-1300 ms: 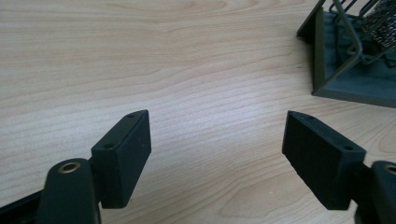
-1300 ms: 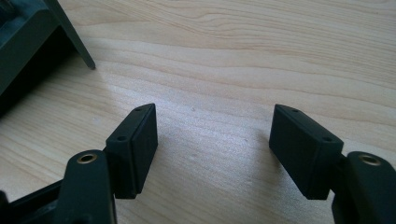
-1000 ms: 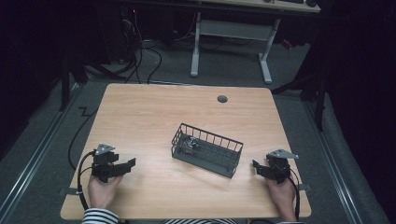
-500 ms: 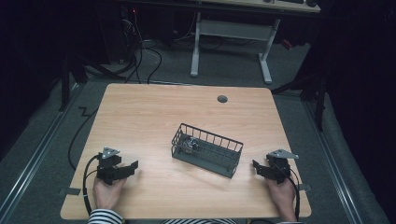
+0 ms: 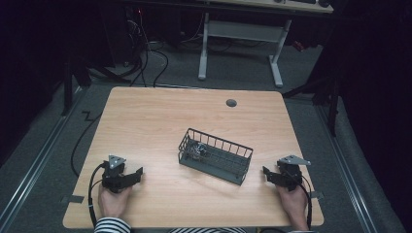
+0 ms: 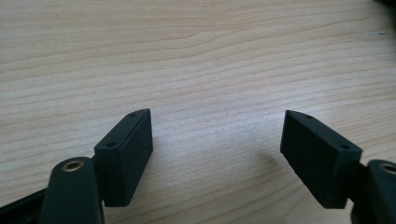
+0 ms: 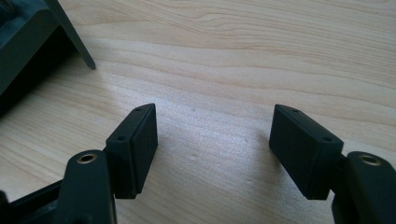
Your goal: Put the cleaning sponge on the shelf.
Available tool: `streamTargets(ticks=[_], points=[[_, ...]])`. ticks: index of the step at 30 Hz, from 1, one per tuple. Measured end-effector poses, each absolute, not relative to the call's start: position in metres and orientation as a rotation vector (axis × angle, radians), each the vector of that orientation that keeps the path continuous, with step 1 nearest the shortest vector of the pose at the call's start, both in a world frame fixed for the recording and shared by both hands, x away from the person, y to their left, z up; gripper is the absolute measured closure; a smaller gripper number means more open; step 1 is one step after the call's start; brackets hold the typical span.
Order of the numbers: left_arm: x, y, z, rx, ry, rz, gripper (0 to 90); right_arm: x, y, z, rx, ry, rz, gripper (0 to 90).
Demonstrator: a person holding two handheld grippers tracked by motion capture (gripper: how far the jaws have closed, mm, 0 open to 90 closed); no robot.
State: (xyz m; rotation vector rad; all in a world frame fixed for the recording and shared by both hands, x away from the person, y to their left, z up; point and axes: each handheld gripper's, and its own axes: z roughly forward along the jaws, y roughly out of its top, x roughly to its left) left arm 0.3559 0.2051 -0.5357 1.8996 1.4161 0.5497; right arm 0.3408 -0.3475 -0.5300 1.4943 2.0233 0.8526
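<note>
Claws sit low at the near corners of the wooden table [image 5: 160,116], each in one of the person's hands, and neither holds anything: the left claw [image 5: 137,174] has its jaws spread wide over bare wood in the left gripper view, and the right claw [image 5: 268,174] stands just as wide in the right gripper view, with a dark corner of the wire basket [image 7: 28,42] at the upper left of that picture. The wire basket [image 5: 216,155] lies between them, a little nearer the right claw, set at a slant to the table's edges, and a small crumpled shiny thing [image 5: 197,150] rests inside at its left end; what that thing is I cannot tell. The work in hand looks like a reach toward the basket or its content, not yet begun. To do it well, I would lift the nearer claw clear of the tabletop first, then come in from above rather than across the wires, since the upright bars would catch a jaw. Keep the jaws wide until they straddle the target, and steady the basket's rim with the other claw, as so light a frame is likely to slide or tip when nudged
</note>
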Motion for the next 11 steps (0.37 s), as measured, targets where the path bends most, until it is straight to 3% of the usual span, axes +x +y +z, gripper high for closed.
streamTargets(ticks=[2, 11], points=[[0.3555, 0.1996, -0.5368, 1.939, 1.406, 0.607, 25.2, 0.3408, -0.3475, -0.5301, 1.494, 2.023, 0.852, 32.8], [0.3556, 0.1981, -0.5370, 1.931, 1.416, 0.600, 22.7, 0.3408, -0.3475, -0.5301, 1.494, 2.024, 0.853, 32.8]])
